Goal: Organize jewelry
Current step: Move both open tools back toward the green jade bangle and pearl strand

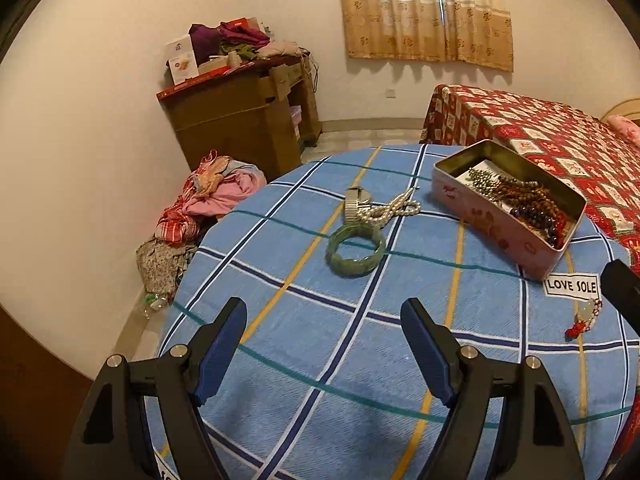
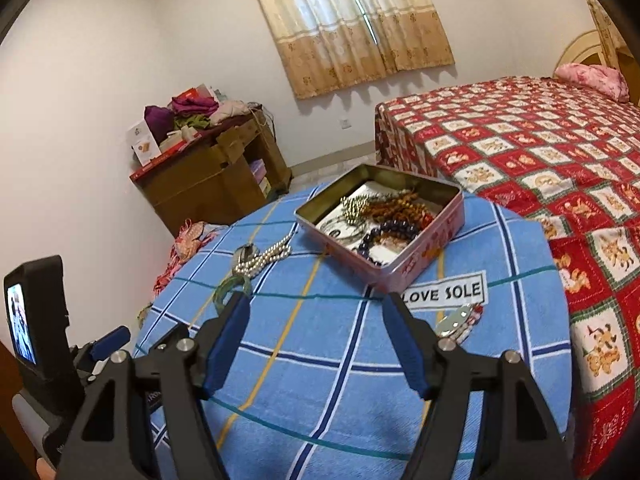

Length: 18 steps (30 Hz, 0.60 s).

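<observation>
Both grippers, left gripper (image 1: 324, 344) and right gripper (image 2: 314, 338), hang low in frame, fingers wide and empty. Several bead strings fill the tin (image 1: 500, 222) upper right; bangle (image 1: 355, 245), pearls (image 1: 394, 210), watch (image 1: 355, 202) and pendant (image 1: 585, 317) remain on the bench (image 1: 320, 360).

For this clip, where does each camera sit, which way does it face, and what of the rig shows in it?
Left wrist: on the left gripper, looking forward and down across the table at the bangle, pearls and watch; its own open fingers show, with a black part of the other rig at the right edge.
Right wrist: on the right gripper, facing the tin and the bed; its own open fingers show, the left rig at the left edge.
Shared: table, tin, bangle, pearls, "LOVE SOLE" label, pendant, curtain.
</observation>
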Each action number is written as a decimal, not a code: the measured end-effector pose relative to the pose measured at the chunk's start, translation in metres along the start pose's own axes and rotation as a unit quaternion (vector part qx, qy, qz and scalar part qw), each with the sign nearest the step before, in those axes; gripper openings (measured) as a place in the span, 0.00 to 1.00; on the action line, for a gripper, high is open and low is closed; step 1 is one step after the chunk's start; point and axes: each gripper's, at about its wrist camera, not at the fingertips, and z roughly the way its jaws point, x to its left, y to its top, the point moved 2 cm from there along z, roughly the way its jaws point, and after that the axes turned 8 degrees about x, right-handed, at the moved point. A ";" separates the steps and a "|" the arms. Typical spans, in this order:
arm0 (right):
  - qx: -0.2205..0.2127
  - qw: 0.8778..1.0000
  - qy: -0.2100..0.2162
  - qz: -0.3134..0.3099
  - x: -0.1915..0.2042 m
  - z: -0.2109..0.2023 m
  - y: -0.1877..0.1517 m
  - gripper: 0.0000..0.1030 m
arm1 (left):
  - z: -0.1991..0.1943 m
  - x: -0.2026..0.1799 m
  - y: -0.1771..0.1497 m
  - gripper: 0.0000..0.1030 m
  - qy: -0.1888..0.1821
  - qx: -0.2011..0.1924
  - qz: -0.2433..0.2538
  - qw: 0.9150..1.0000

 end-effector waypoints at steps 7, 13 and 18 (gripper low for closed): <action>0.007 1.000 -0.005 -0.003 0.002 0.003 -0.002 0.70 | 0.008 0.004 -0.007 0.77 0.032 0.008 0.014 0.999; 0.026 1.000 -0.007 -0.013 0.002 0.011 -0.009 0.70 | 0.018 0.020 -0.018 0.77 0.029 0.030 0.010 0.999; 0.048 0.999 -0.004 -0.015 0.003 0.023 -0.015 0.70 | 0.029 0.037 -0.029 0.77 0.025 0.050 -0.005 0.998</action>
